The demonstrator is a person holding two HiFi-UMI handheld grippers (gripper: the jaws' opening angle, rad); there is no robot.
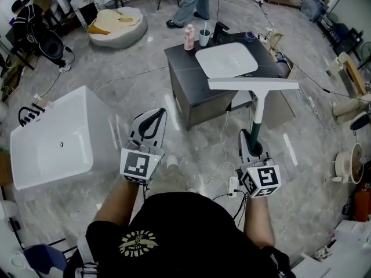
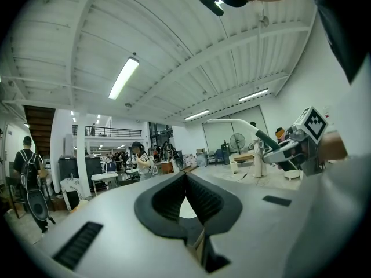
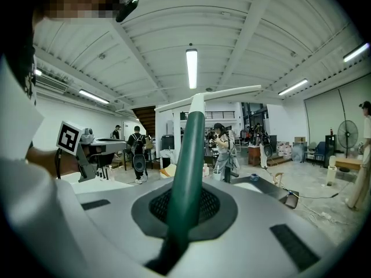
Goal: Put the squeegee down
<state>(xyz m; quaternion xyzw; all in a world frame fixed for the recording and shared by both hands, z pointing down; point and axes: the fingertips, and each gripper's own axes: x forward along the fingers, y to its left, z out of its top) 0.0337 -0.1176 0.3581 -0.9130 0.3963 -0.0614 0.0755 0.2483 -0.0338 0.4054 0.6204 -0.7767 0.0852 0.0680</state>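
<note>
Floor (image 1: pixel 313 172): grey marbled stone, with cables trailing over it.

Large white rectangular bathtub (image 1: pixel 58 138) stands at near left, drain hole showing in its bottom.

Dark grey square vanity cabinet (image 1: pixel 191 91) is at far centre. A white rounded-square ceramic basin (image 1: pixel 227 59) is set on its top, toward the right side.

Round beige floor cushion (image 1: pixel 119 25) lies at far left, well apart from the cabinet.

Squeegee with a long white blade bar and a dark green handle (image 1: pixel 259 106) is off the floor, in my right gripper (image 1: pixel 250 146). The handle runs away from me and the blade bar sits crosswise at the far end. In the head view the bar crosses the near right corner of the cabinet. I cannot tell how high above the cabinet it is.

In the right gripper view the green handle rises straight out from between the ribbed black pads, which are clamped tight on it.

Left gripper (image 1: pixel 155 117) is level with the right one and just to its left, near the bathtub's right edge. Its jaw tips are together and nothing is between them.

Small items on the cabinet's far edge, left of the basin: a pink-and-white bottle (image 1: pixel 189 37), a pale cup (image 1: pixel 204 37) just beside it, then a black tap (image 1: pixel 221 32).

A white power strip (image 1: pixel 233 185) lies on the floor close to my right gripper in the head view.
</note>
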